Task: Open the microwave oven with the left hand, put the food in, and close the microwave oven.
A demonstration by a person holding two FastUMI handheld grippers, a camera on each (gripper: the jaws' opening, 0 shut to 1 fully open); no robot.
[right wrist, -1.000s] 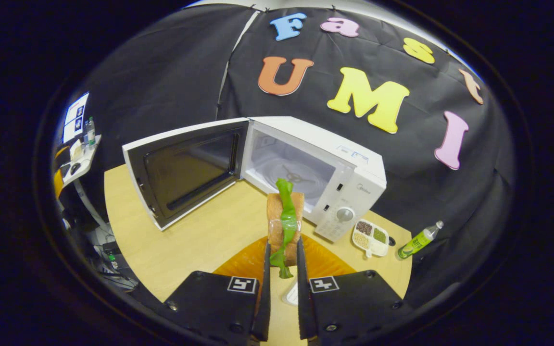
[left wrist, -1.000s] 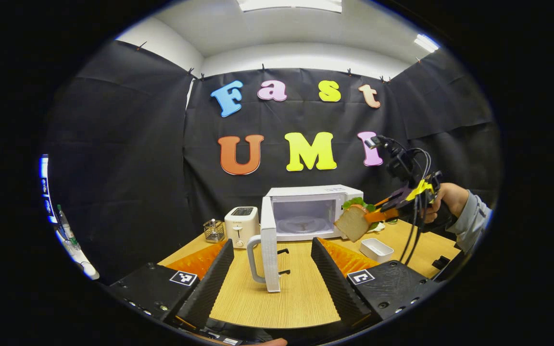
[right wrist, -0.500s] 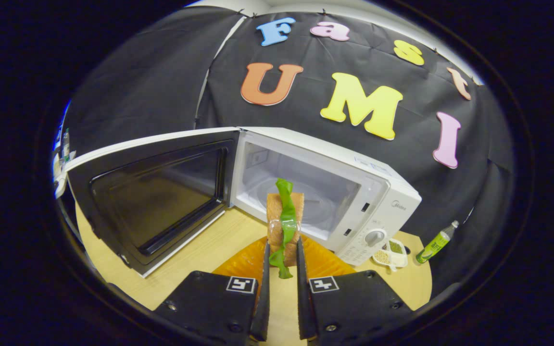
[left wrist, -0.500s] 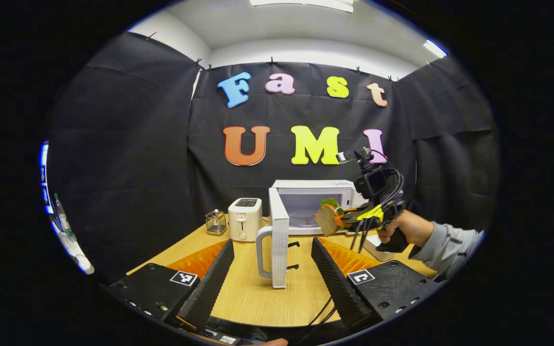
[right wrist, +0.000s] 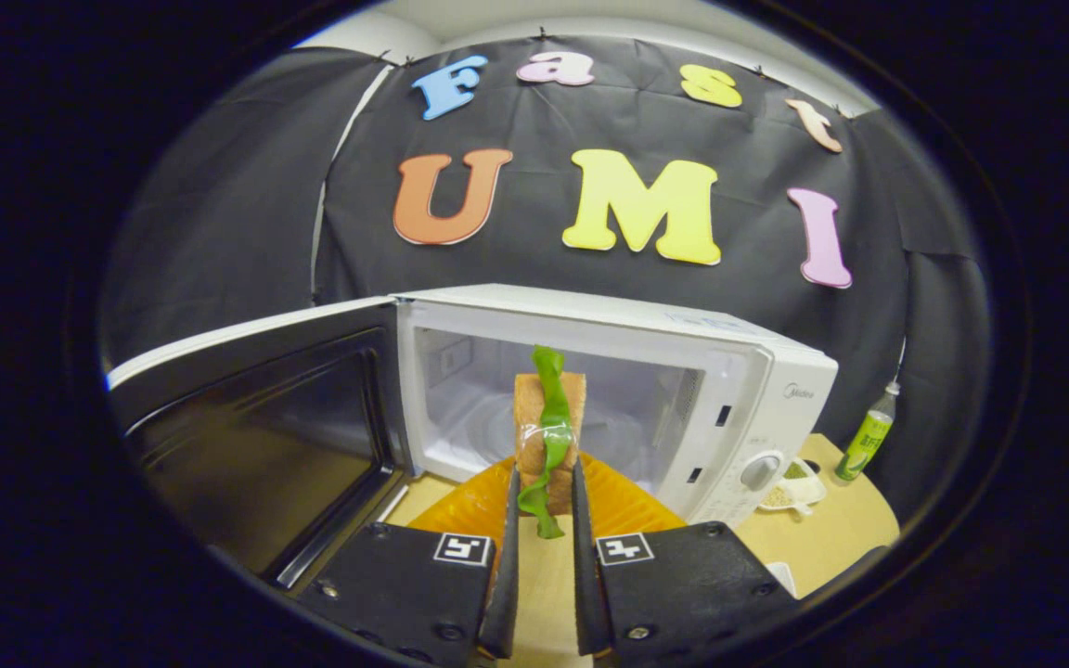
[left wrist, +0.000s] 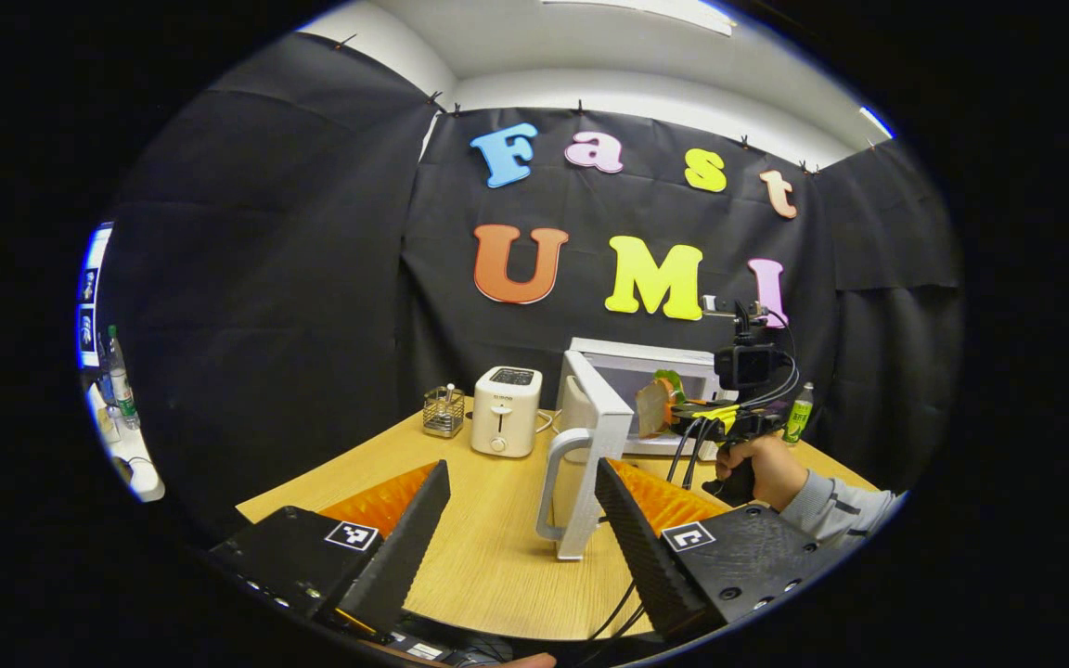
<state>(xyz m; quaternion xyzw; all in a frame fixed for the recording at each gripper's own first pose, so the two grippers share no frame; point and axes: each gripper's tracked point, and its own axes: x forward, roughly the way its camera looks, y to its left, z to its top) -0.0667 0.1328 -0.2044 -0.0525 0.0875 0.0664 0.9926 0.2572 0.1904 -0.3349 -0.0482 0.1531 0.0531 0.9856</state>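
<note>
The sandwich point(right wrist: 548, 429) is pinched upright between the fingers of the right gripper point(right wrist: 540, 501), two slices of bread with a green lettuce leaf running up the seam and hanging out below; it hangs in the air just in front of the mouth of the microwave oven point(right wrist: 609, 390), whose door point(right wrist: 256, 427) stands swung wide to the left; the turntable inside is faintly visible behind the bread. In the left gripper view the same food shows at the oven opening, carried by the right gripper point(left wrist: 683, 413) with a hand point(left wrist: 757, 464) on its grip, while the left gripper point(left wrist: 521, 520) sits back over the wooden surface point(left wrist: 488, 557) with its fingers spread wide and nothing between them; the door handle point(left wrist: 558, 482) lies ahead of it, apart from both fingers. Off to the side stand a toaster point(left wrist: 504, 410) and a green bottle point(right wrist: 867, 431). By the look of it the sandwich is light, soft and layered, so a hard squeeze would likely crush the bread and a slack one would let the slices slide or the leaf slip out; a hold low across both slices, as here, seems the sound one; it probably wants setting down gently on the turntable before the fingers part; the door is yet to be closed.
</note>
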